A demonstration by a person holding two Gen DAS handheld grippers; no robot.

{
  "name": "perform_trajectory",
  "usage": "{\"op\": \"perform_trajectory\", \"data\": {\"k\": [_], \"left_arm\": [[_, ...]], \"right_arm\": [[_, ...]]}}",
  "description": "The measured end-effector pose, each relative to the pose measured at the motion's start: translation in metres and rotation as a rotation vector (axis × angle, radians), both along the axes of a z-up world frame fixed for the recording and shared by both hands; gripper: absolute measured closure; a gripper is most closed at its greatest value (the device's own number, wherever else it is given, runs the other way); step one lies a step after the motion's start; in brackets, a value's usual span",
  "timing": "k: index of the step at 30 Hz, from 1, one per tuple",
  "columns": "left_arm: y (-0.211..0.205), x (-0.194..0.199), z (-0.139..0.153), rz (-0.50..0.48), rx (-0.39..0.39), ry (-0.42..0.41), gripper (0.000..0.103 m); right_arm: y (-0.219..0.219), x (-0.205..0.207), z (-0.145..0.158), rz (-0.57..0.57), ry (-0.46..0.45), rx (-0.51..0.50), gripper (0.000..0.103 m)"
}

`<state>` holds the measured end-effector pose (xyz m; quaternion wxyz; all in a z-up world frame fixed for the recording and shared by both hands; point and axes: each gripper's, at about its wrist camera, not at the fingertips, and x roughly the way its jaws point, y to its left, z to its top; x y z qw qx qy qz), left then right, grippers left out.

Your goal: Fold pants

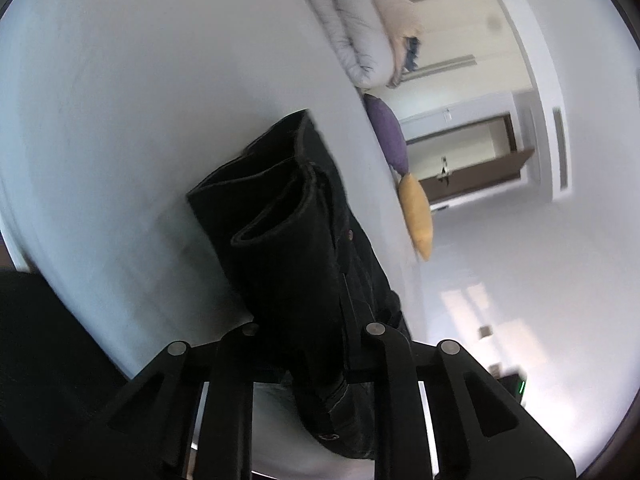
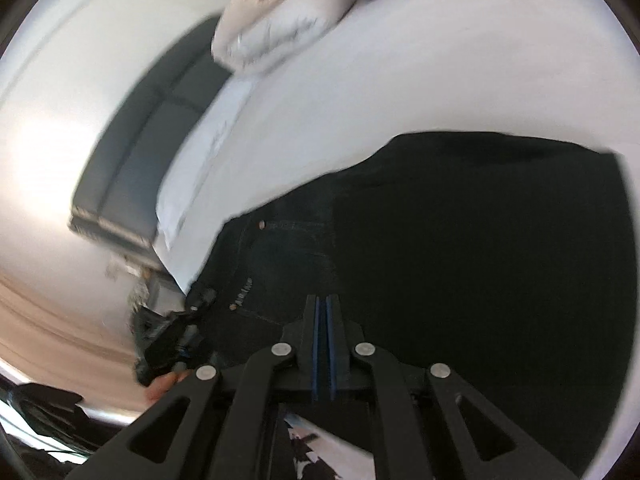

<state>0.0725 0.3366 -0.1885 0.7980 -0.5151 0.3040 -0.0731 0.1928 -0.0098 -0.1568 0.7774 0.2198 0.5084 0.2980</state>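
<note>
Dark, near-black pants (image 1: 296,232) lie folded on a white bed (image 1: 140,80). In the left wrist view they run from the leg hems at mid-frame down to the waistband, which passes between my left gripper's fingers; the left gripper (image 1: 316,344) is shut on the waist end. In the right wrist view the pants (image 2: 460,240) fill the lower right, with a rivet and pocket stitching showing. My right gripper (image 2: 324,308) is shut, blue pads together, nothing between them, just above the fabric. The left gripper (image 2: 172,340) shows at the pants' left edge.
A rolled grey duvet and pillow (image 1: 360,28) lie at the head of the bed, also in the right wrist view (image 2: 276,32). A purple cushion (image 1: 388,132) and a yellow cushion (image 1: 418,216) sit at the bed's edge. A dark headboard (image 2: 136,152) borders the bed.
</note>
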Motion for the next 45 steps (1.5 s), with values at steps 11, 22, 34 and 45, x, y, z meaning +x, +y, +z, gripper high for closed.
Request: {"op": "perform_trajectory", "data": {"k": [11, 22, 34, 45], "left_arm": [[-0.012, 0.006, 0.022, -0.048, 0.119, -0.035, 0.087], [-0.058, 0.001, 0.088, -0.131, 0.347, -0.125, 0.088], [-0.285, 0.033, 0.143, -0.600, 0.861, -0.301, 0.088], [-0.407, 0.000, 0.075, -0.846, 1.237, -0.319, 0.087]], "right_arm": [[0.034, 0.060, -0.071, 0.007, 0.192, -0.066, 0.103], [0.019, 0.045, -0.073, -0.010, 0.103, -0.058, 0.103], [-0.141, 0.003, -0.048, -0.243, 0.119, 0.401, 0.035], [-0.175, -0.017, -0.069, -0.225, 0.155, 0.381, 0.034]]}}
